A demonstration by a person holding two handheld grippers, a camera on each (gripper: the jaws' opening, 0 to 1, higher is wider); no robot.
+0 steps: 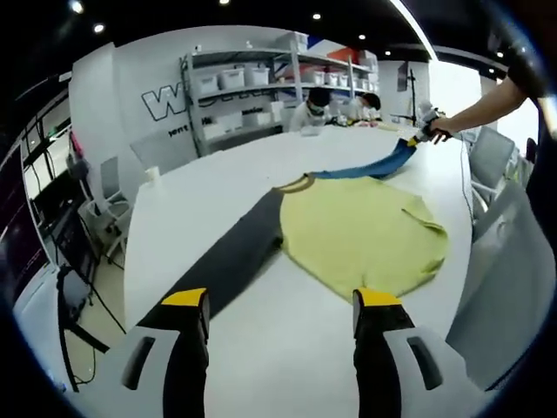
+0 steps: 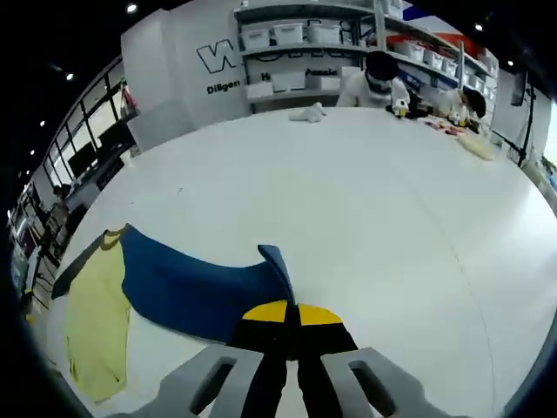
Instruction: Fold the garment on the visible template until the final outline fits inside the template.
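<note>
Right gripper [image 2: 291, 315] was clamped on the blue sleeve [image 2: 196, 292], pulled out across the white table [image 2: 365, 200]. Left gripper [image 1: 283, 313] sat unclenched near the garment [image 1: 361, 235] hem. Fabric looked light and limp; best grabbed at edges or corners.

Large white table [image 1: 218, 200] fills room centre. Metal shelving [image 1: 261, 87] with white bins against grey wall with big lettering [image 2: 218, 61]. Two people seated at far end. Round ceiling spotlights [image 1: 77, 7]. Office chairs [image 1: 104, 209] beside table, windows [image 2: 87, 148] at side.
</note>
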